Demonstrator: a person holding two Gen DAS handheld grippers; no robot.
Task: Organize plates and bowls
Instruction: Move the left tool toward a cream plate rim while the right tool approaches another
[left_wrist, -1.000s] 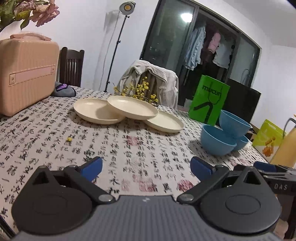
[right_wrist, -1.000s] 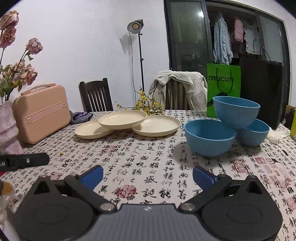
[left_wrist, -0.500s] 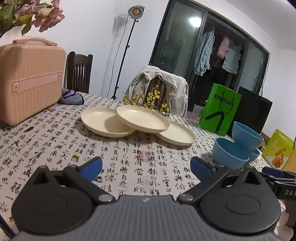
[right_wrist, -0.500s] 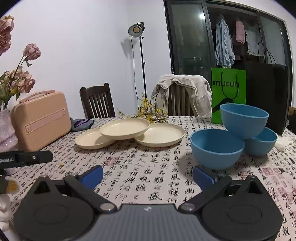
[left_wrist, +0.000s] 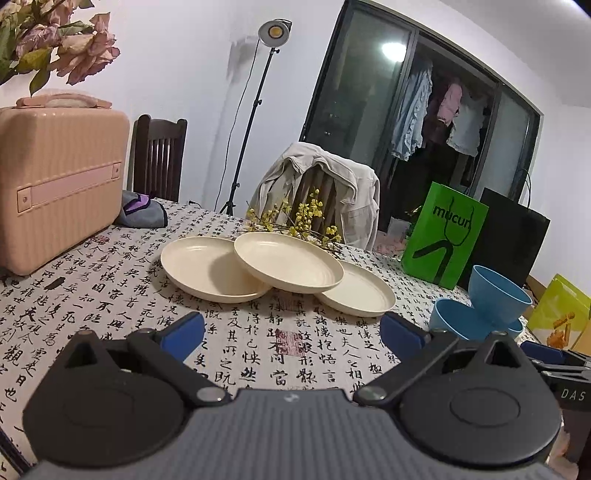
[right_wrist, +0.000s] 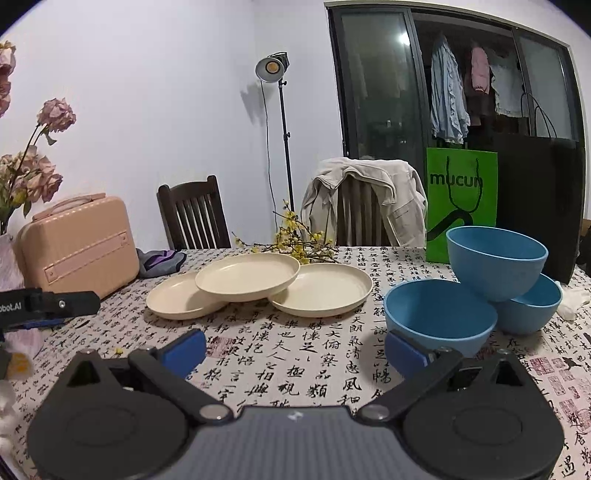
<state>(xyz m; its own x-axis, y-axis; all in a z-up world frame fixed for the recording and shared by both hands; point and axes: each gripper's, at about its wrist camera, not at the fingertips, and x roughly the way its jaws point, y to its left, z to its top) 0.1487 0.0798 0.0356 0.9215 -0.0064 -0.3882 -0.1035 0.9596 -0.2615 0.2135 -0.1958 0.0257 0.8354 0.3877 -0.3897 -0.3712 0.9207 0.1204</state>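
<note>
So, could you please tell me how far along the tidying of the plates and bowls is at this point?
Nothing looks done yet. The three cream plates lie fanned out, the middle one propped on its neighbours, and the three blue bowls sit in a loose heap, one perched on two. Nothing is in hand: the left claw and right claw are both open and empty above the tablecloth. All stacking remains.

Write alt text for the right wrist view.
An open right gripper hovers over a calligraphy tablecloth, facing three overlapping cream plates and three blue bowls, one bowl propped on the others.
</note>
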